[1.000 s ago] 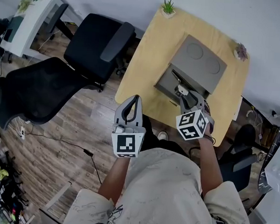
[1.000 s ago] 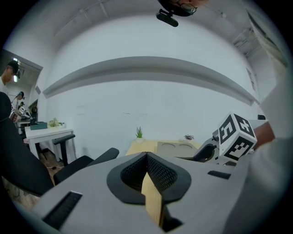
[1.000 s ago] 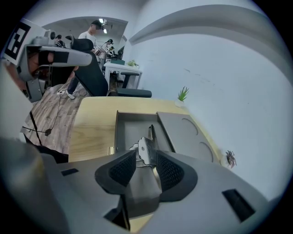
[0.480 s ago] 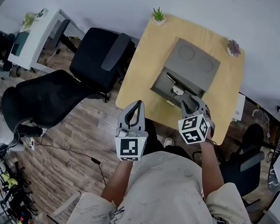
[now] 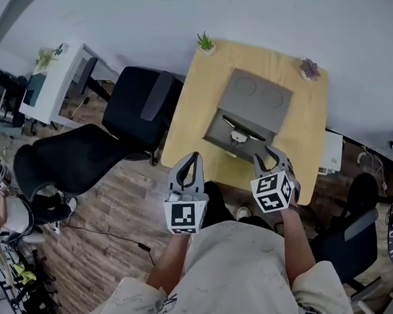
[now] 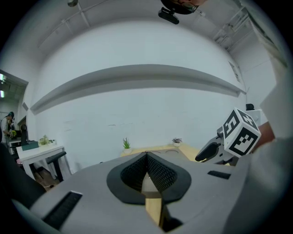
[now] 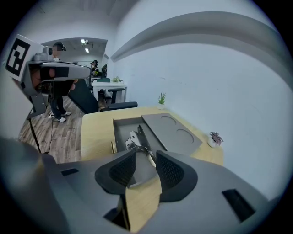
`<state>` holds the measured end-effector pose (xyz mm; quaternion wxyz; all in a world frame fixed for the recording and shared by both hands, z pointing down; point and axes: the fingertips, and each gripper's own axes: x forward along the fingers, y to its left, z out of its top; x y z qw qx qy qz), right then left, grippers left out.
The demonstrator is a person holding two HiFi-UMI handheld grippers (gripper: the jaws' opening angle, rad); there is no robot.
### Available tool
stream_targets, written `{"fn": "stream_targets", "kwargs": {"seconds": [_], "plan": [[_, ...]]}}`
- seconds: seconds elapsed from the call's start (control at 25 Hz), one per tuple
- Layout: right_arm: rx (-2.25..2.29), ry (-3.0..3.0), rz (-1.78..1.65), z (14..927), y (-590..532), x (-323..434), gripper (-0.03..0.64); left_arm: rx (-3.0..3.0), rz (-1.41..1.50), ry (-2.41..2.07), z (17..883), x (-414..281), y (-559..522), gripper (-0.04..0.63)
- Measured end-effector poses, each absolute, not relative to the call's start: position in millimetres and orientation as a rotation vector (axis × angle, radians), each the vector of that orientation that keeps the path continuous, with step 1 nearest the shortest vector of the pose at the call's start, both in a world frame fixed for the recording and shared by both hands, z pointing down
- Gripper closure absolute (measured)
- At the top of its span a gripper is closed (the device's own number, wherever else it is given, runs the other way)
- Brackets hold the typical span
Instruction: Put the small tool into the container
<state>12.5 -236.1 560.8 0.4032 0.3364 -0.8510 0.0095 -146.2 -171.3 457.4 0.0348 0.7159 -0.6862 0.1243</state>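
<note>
The small metal tool (image 5: 238,134) lies in the open drawer (image 5: 220,129) of the grey container (image 5: 258,95) on the yellow table (image 5: 186,112). In the right gripper view the tool (image 7: 138,138) shows beyond the jaws, inside the drawer (image 7: 120,130). My right gripper (image 5: 268,153) hovers at the table's near edge, short of the drawer. It is open, with nothing between its pads (image 7: 170,171). My left gripper (image 5: 191,160) hangs off the table's front left, its jaws shut and empty, with the pads (image 6: 158,171) meeting at the tip.
Two black office chairs (image 5: 141,101) (image 5: 69,161) stand left of the table on the wood floor. Small potted plants (image 5: 206,43) (image 5: 309,68) sit at the table's far corners. A white desk (image 5: 54,76) is further left. The wall runs behind the table.
My right gripper has drawn back from the drawer to the table's near edge, and the tool stays in the drawer. The left gripper has also come back slightly. The head view has pulled away.
</note>
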Motion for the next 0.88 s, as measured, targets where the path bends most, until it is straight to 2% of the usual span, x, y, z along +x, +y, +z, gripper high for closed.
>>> {"fn": "stream_targets", "kwargs": {"seconds": [0.88], "plan": [[1.211,-2.254,0.217,508,-244,99,0.463,2.390,0.330,-1.999,434,-79,-197,0.589]]}}
